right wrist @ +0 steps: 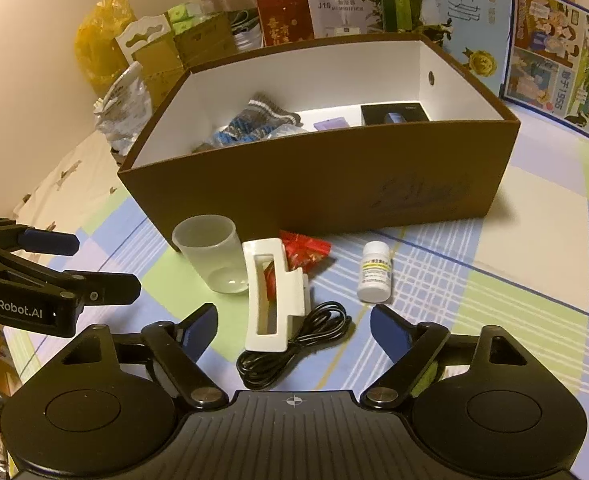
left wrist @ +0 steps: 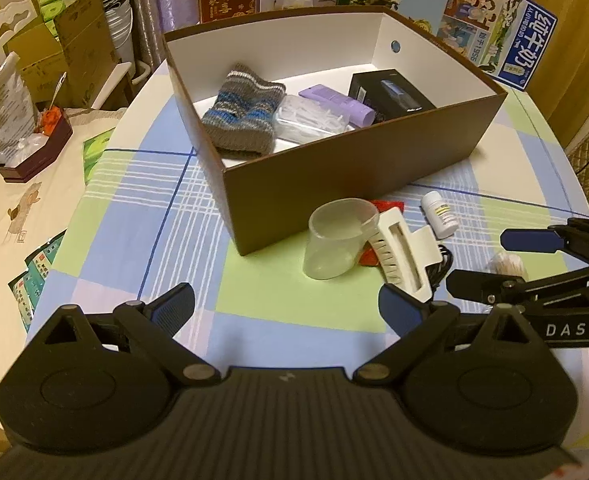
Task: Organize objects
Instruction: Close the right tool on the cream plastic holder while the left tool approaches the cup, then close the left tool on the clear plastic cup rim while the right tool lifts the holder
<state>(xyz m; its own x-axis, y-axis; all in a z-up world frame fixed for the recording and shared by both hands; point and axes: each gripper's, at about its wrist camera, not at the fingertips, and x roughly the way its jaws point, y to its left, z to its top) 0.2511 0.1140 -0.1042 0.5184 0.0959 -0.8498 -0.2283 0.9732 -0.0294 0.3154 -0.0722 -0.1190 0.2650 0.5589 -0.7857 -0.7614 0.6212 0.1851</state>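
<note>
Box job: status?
Left gripper open, empty. Right gripper open, empty, over hair clip and cable. Cup, bottle still outside box. Path clear.

warm, dim indoor light gives both views a yellowish cast. fisheye bends the edges, corners go black. the box [right wrist: 318,196] throws a soft shadow; fine detail looks slightly soft.

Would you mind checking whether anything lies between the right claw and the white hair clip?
Nothing visible does: the open right claw already faces the white hair clip, which rests partly on the black cable.
</note>
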